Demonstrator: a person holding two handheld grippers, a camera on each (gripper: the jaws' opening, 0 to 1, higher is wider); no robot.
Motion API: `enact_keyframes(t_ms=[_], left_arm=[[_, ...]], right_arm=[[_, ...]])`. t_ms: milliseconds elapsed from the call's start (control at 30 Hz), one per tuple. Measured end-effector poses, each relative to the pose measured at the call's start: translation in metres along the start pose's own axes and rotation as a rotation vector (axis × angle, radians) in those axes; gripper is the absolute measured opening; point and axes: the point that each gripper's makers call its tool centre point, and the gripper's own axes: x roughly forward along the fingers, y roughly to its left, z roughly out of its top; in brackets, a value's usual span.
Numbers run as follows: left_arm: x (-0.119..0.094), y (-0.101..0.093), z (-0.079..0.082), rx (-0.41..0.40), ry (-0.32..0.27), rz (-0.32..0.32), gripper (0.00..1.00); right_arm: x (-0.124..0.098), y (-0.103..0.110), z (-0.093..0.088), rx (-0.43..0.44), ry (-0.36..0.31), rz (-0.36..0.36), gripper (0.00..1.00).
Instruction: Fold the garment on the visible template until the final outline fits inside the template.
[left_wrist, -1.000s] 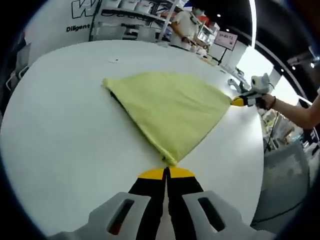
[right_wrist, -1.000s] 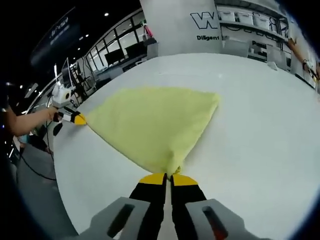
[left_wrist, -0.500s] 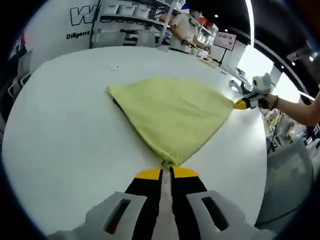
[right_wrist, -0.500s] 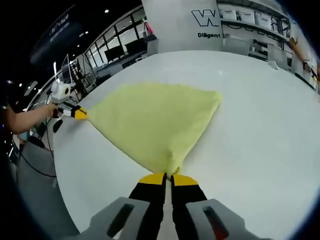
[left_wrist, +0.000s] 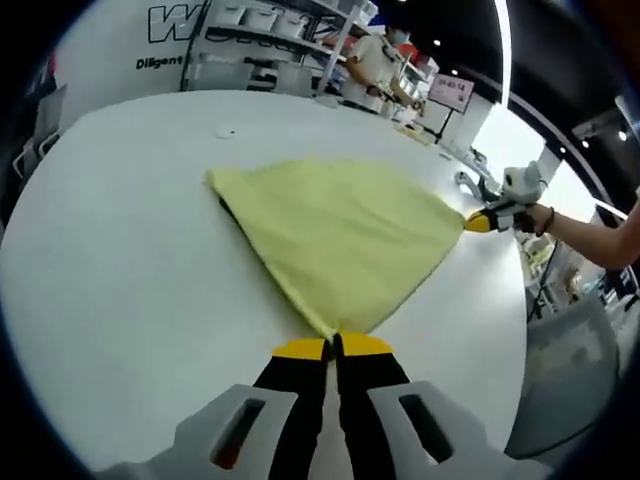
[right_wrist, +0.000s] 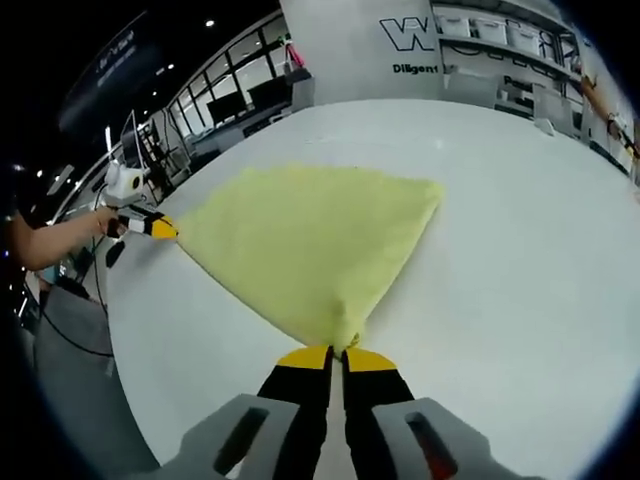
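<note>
Stretching the cloth flat between us

Our left gripper (left_wrist: 334, 347) and right gripper (right_wrist: 337, 353) each pinch a corner of the yellow garment (left_wrist: 340, 230), pulling it taut over the white table (left_wrist: 120, 250), so creases smooth before folding

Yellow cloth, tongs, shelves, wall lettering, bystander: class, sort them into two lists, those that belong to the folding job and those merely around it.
Belong to the job:
- yellow cloth, stretched over the white table
- left tongs, shut on one corner
- right tongs, shut on another corner

Merely around:
- shelves
- wall lettering
- bystander beyond the table
</note>
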Motion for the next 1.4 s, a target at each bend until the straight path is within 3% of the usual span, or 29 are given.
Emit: enact_keyframes(t_ms=[233,533,933,1067,1133,1233,1367,1400], left_arm=[[-0.003,-0.003,-0.002,-0.001,0.000,-0.014,0.02],[-0.010,-0.017,-0.023,0.022,0.039,-0.020,0.02],[-0.023,-0.024,-0.040,-0.013,0.029,0.011,0.02],[-0.025,-0.023,-0.042,-0.023,0.001,0.033,0.03],[-0.027,-0.022,-0.042,-0.020,-0.008,0.051,0.04],[-0.032,-0.023,-0.041,-0.007,-0.010,0.074,0.09],[-0.043,-0.026,-0.035,-0.017,-0.048,0.092,0.27],[-0.047,-0.026,-0.033,-0.010,-0.053,0.113,0.31]], right_arm=[[0.000,0.000,0.000,-0.014,-0.003,-0.006,0.00],[-0.001,0.002,-0.003,-0.020,0.002,-0.004,0.00],[-0.007,0.015,-0.013,-0.018,0.009,0.016,0.00],[-0.008,0.018,-0.018,-0.015,0.020,0.009,0.00],[-0.010,0.019,-0.020,-0.017,0.034,-0.006,0.08],[-0.017,0.020,-0.016,-0.028,0.004,-0.025,0.25],[-0.030,0.022,-0.007,-0.011,-0.044,-0.035,0.34],[-0.032,0.022,-0.006,-0.007,-0.046,-0.038,0.43]])
